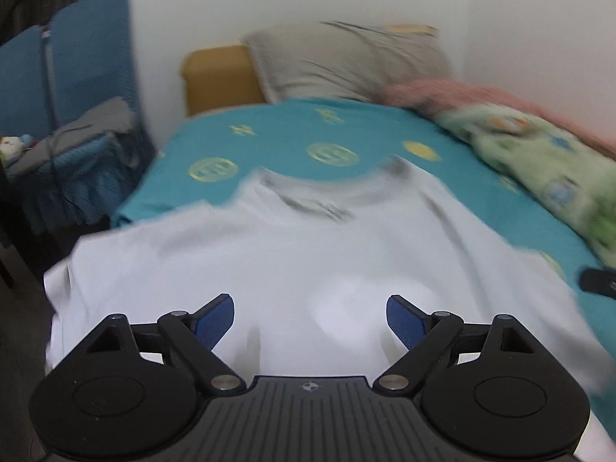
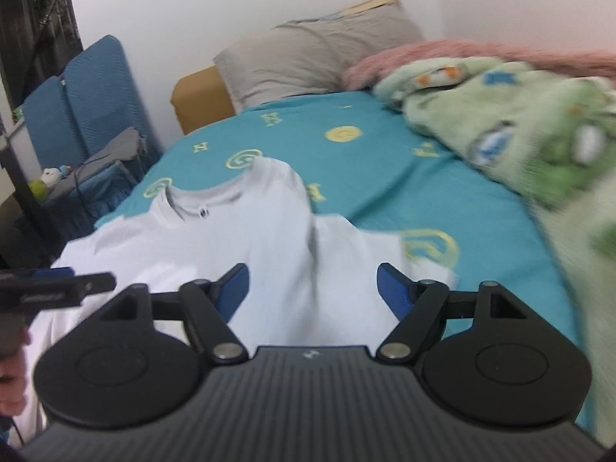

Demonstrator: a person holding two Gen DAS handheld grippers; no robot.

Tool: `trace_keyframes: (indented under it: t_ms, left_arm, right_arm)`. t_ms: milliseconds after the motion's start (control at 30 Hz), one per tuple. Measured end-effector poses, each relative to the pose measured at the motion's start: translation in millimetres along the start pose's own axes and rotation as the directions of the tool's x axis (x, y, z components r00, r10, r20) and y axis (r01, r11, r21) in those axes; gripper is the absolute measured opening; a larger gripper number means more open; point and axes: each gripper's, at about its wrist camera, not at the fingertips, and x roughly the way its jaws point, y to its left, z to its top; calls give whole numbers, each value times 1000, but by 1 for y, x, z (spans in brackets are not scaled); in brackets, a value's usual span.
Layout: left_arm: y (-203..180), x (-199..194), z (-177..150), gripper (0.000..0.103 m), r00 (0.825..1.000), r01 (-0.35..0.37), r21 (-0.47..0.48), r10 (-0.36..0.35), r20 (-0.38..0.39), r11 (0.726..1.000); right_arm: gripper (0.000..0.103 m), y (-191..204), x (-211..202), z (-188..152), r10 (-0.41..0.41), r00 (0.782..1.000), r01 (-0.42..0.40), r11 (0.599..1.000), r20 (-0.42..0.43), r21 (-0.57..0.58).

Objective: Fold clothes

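A white short-sleeved cotton T-shirt (image 2: 238,231) lies spread on the turquoise bedsheet with yellow circular motifs (image 2: 385,177), collar pointing toward the grey pillow (image 2: 308,61) at the headboard; laid out flat this way, the garment presents its sleeves and hem for folding. One sleeve reaches the mattress edge on the left, the other lies on the sheet to the right. The left gripper (image 1: 310,317) hovers over the shirt's lower body, jaws spread wide with only cloth visible beneath them, nothing pinched. The right gripper (image 2: 312,288) stands likewise with jaws spread and empty, aimed at the crease beside the right-hand sleeve, probably to choose a grasp point. A crumpled green patterned fleece blanket (image 2: 519,134) and a pink fuzzy throw (image 1: 462,92) are pushed to the wall side, leaving room for the work. Motion blur smears the collar and print in the left wrist view; the shirt's hem is hidden behind both gripper bodies, and whether either pad touches fabric cannot be told
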Motion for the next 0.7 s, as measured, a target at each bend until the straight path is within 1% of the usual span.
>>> trace_keyframes:
  t_ms: [100,200,267,333,367,400,433,467,500,533,567,633,667,700]
  left_arm:
    - [24,59,26,89,1000,-13,-71,12,-7,997]
    - [38,113,51,89,1000,-13,-132,10,-19,991]
    - [44,142,65,89,1000,-3,-164,0,-16,986]
    - [45,166,79,86,1000,-6,-150,2,-30,989]
    - [45,177,85,77,999,-22,-134,17,-40,991]
    - [44,187,90,70,998,-35,-120,28,-56,992]
    - [45,196,93,66,996,-41,-112,32,-83,993]
    - [44,203,96,51,994,-47,-98,37,-102,994]
    - [43,205,99,34,994,-49,-73,42,-101,996]
    - [41,204,102,19,995,-42,-41,38,-93,998]
    - [40,202,108,11,996,-33,-12,32,-84,999]
    - [39,191,124,9,999,-30,13,30,-25,999]
    - [38,187,133,8,999,-37,25,37,6,999]
    - [38,184,144,8,998,-59,33,58,40,998]
  right_arm:
    - [72,11,59,29,69,998,-69,997,-17,-25]
    - [72,29,118,54,54,998,-56,995,-28,-76]
    - [71,36,158,69,37,999,-41,995,-38,-86]
    - [70,39,191,82,18,998,-22,997,-52,-73]
    - [69,40,205,87,2,998,-6,998,-70,-68]
    - [63,41,217,90,-25,996,19,998,-90,-63]
    - [48,42,228,93,-51,993,45,997,-111,-59]
    - [40,43,238,94,-69,987,60,996,-148,-60]
    - [27,44,241,94,-81,985,70,995,-155,-74]
    - [15,46,244,94,-93,982,80,993,-162,-87]
    - [11,47,242,96,-79,986,66,993,-147,-96]
    - [9,50,233,107,-65,993,58,995,-98,-78]
    - [9,52,229,113,-59,996,54,996,-73,-67]
    - [8,54,228,121,-68,997,65,996,-47,-65]
